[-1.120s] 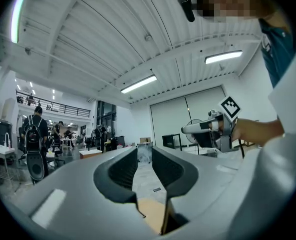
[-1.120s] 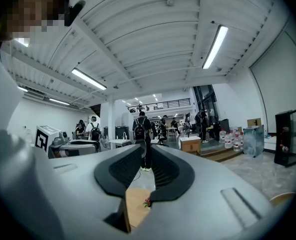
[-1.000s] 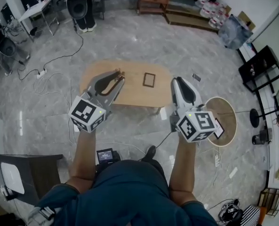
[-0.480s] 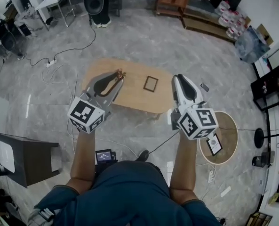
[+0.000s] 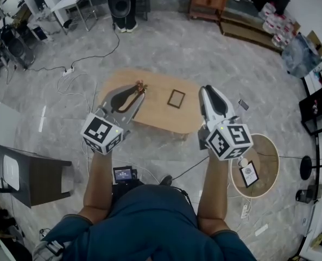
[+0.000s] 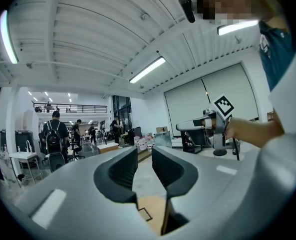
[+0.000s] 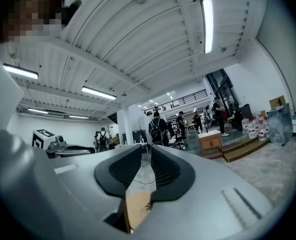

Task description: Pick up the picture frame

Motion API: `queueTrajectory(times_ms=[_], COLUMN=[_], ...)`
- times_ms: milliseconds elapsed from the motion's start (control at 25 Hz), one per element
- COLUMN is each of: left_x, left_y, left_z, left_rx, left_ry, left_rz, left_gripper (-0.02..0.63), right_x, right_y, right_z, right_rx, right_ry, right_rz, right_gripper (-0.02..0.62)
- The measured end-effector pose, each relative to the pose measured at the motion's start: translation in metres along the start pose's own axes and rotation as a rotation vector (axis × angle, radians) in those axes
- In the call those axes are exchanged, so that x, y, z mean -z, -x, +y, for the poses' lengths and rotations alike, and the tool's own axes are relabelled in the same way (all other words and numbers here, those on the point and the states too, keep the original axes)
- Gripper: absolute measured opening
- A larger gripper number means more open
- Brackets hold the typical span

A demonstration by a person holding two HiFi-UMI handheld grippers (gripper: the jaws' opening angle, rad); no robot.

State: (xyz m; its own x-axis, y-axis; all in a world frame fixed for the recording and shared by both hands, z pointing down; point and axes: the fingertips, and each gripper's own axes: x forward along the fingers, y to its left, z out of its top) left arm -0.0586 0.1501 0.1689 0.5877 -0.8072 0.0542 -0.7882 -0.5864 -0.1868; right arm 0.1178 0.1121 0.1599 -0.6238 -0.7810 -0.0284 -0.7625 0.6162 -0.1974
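**Both grippers empty, frame flat on the low table**

In my head view, the picture frame lies flat on the oval wooden table. It sits right of the table's middle and is a small dark rectangle with a pale centre. It is clear of both tools, farther out than either and between them from left to right.

My left gripper hangs over the table's near left part. Its tips point far and to the right, close to a small flower sprig that lies on the wood. In its own view, the left gripper has its two dark pads spread by a narrow gap and holds nothing. Through that gap I see the tabletop, with the frame's outline low down.

My right gripper hangs over the table's right end and points away from me, with the frame off to its left. In its own view, the right gripper also has its pads slightly apart and is empty. Pale wood and the sprig show between them.

Near me on the right is a round side table, well apart from the wooden one. It carries a small card.

The floor is grey marble, and cables trail across it on the far left. Both gripper views show people standing far off in the open hall.
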Motion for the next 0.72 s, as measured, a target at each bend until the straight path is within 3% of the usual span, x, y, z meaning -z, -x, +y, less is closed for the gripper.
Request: queueTrajectory(times_ms=[280, 720], left_x=[0.003, 0.012], left_y=[-0.030, -0.143], left_z=[-0.001, 0.007], left_rx=[0.053, 0.243], left_ry=[0.005, 0.033], left_rz=[-0.008, -0.059], left_gripper=[0.082, 0.081], right_x=[0.007, 0.002], right_y=[0.001, -0.009], right_z=[-0.017, -0.095], right_rx=[0.036, 0.224], right_ry=[-0.008, 0.017], right_rz=[0.010, 0.014], right_gripper=[0.064, 0.064])
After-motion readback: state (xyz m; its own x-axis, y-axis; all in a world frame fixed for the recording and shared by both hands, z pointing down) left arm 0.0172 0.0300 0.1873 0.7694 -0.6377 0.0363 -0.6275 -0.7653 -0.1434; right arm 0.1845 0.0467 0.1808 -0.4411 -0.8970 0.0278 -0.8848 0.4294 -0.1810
